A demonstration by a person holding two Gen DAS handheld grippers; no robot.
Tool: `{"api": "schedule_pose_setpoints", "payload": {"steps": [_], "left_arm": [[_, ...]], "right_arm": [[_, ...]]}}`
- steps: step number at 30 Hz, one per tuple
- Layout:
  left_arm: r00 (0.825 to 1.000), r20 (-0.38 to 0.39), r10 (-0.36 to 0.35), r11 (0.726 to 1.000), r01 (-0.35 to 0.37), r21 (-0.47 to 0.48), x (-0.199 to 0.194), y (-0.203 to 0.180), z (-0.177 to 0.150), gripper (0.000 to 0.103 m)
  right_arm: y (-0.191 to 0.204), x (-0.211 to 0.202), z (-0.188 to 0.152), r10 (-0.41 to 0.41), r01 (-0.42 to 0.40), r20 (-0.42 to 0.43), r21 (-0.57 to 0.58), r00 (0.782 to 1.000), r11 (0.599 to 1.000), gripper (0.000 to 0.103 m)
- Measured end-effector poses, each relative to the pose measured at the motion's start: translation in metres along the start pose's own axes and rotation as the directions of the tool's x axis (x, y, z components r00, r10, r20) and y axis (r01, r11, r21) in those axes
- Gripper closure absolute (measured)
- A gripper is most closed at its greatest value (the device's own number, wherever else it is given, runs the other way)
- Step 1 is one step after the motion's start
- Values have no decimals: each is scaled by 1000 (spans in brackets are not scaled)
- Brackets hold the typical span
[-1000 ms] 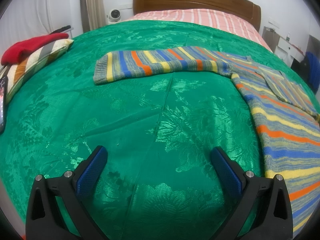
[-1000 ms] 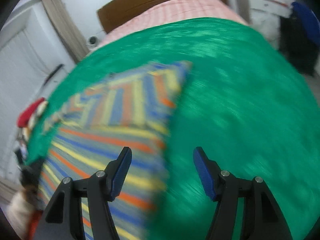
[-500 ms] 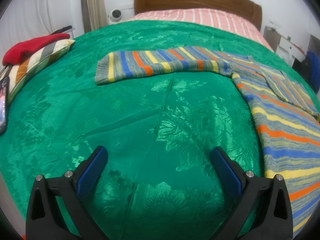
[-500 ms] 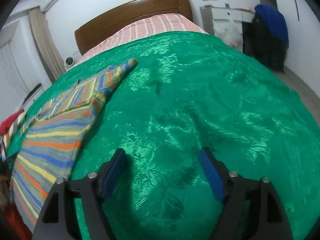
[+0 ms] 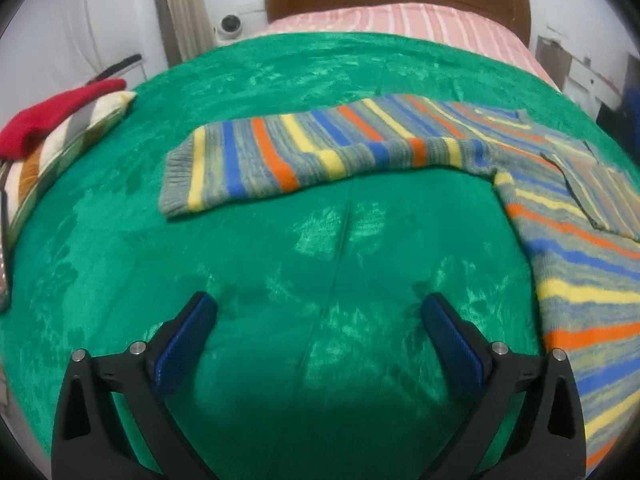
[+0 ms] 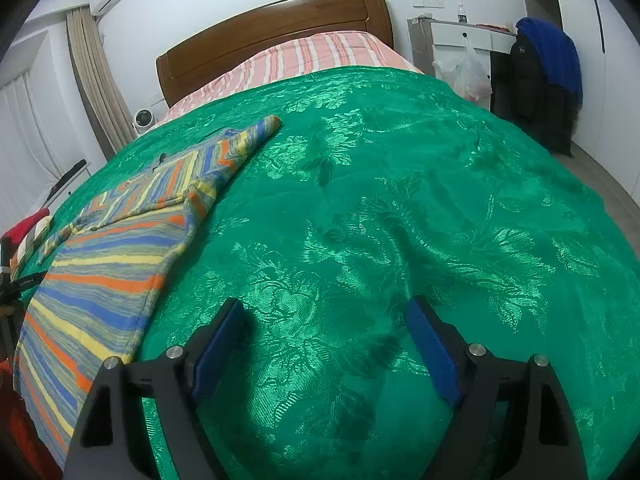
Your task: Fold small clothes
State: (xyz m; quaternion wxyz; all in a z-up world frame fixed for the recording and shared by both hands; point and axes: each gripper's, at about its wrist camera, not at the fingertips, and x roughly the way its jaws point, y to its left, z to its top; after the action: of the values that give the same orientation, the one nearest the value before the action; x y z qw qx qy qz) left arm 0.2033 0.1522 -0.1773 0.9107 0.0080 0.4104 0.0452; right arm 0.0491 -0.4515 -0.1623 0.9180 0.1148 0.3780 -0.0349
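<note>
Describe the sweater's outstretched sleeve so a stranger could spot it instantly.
Start at the green bedspread covering the bed. The striped sweater lies on it, and the sleeve stretches flat sideways from its body. Unlike the other sleeve, folded across the body, this one ends in a grey ribbed cuff.

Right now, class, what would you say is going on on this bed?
A person holds a two-finger gripper in each hand over a green bedspread, partway through folding a striped sweater. One sleeve lies stretched out flat across the cover; the other looks folded in over the body. Neither tool has hold of anything: the left gripper and the right gripper both stand open above bare cover, with the sweater off to the side of each.
</note>
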Motion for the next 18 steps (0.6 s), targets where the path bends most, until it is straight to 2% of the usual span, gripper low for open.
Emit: {"api": "schedule_pose_setpoints", "payload": {"steps": [2,18], "left_arm": [[1000,27,5,1000,-5,-5,-2,1,-5,0],[1000,23,-5,1000,6,-14,-1,3,-5,0]], "right_arm": [[0,0,0,1,-1,0,1,1000,1000,20],[0,0,0,-2,2,-1,-1,1000,1000,20]]}}
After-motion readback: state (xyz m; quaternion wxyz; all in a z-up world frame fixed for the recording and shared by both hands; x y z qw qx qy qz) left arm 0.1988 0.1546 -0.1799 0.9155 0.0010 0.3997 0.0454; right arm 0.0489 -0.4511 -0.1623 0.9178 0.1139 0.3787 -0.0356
